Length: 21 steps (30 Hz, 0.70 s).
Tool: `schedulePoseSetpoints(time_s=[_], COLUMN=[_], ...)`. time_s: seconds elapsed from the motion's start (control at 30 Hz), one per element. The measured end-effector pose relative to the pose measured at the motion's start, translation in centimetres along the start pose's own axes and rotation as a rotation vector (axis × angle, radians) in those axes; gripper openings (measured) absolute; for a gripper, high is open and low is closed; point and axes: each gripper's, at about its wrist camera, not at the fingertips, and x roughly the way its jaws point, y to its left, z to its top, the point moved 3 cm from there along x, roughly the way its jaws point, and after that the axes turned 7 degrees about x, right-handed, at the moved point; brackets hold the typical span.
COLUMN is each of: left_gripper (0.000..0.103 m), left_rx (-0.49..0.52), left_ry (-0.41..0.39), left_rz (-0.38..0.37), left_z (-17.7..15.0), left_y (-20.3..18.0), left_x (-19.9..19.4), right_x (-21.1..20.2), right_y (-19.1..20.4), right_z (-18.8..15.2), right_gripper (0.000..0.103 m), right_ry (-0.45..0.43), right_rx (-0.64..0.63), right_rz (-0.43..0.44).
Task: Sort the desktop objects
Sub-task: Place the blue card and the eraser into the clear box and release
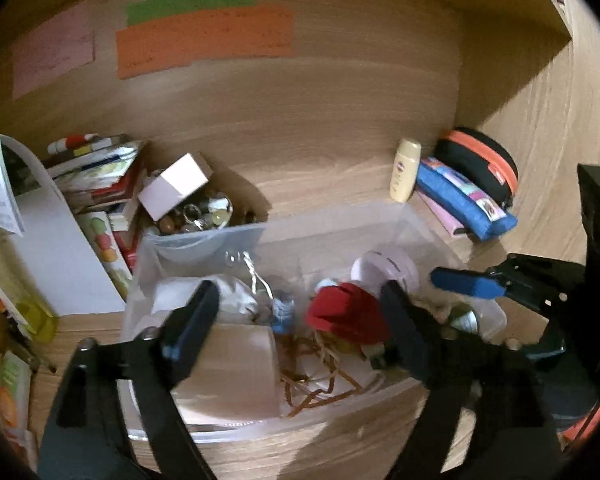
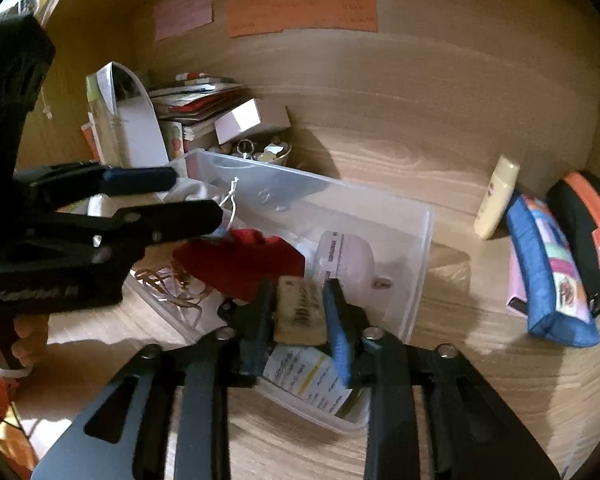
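Note:
A clear plastic box (image 1: 340, 220) (image 2: 420, 240) sits on the wooden desk. It holds a red pouch (image 1: 348, 312) (image 2: 244, 264), a pale pink round jar (image 1: 384, 268) (image 2: 344, 256), a white drawstring bag (image 1: 228, 296), tan cord (image 1: 312, 380) and small bottles. My left gripper (image 1: 298, 312) (image 2: 196, 200) hangs open and wide over the box, gripping nothing. My right gripper (image 2: 300, 316) stands partly open above the box's near corner. A small tan block (image 2: 300, 308) shows in the gap between its fingers. Its blue finger (image 1: 468, 283) reaches in from the right.
Stacked books (image 1: 100, 184) stand at the left, beside a bowl of trinkets (image 1: 196, 216) with a pink carton (image 1: 172, 184) on it. A yellow lotion bottle (image 1: 406, 170), a blue pencil case (image 1: 464, 200) and a black-orange case (image 1: 480, 160) lie right. Coloured notes (image 1: 204, 36) hang on the back panel.

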Motion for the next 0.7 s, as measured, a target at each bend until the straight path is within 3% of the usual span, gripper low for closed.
schedulePoseSetpoints(time_s=[0.07, 0.3, 0.43, 0.6, 0.7], left_gripper=[0.088, 0.094, 0.099, 0.100, 0.100], left_rx=[-0.008, -0.027, -0.010, -0.022, -0.047], left_ry=[-0.003, 0.013, -0.005, -0.003, -0.009], left_rz=[-0.004, -0.020, 0.008, 0.029, 0.046], left_z=[0.1, 0.3, 0.2, -0.3, -0.9], left_y=[0.2, 0.5, 0.1, 0.1, 0.5], left_x=[-0.2, -0.6, -1.5, -2.5, -3.6], right_x=[-0.3, -1.0, -1.2, -2.3, -3.2], right_y=[0.1, 0.4, 0.5, 0.4, 0.3], right_z=[0.1, 0.4, 0.4, 0.3, 0.2], right_gripper=[0.058, 0.062, 0.065, 0.085, 0.087], right_ry=[-0.024, -0.041, -0.028, -0.025, -0.025], right_rx=[-0.015, -0.021, -0.017, 0.000, 0.013], right_rz=[-0.026, -0.026, -0.043, -0.073, -0.092])
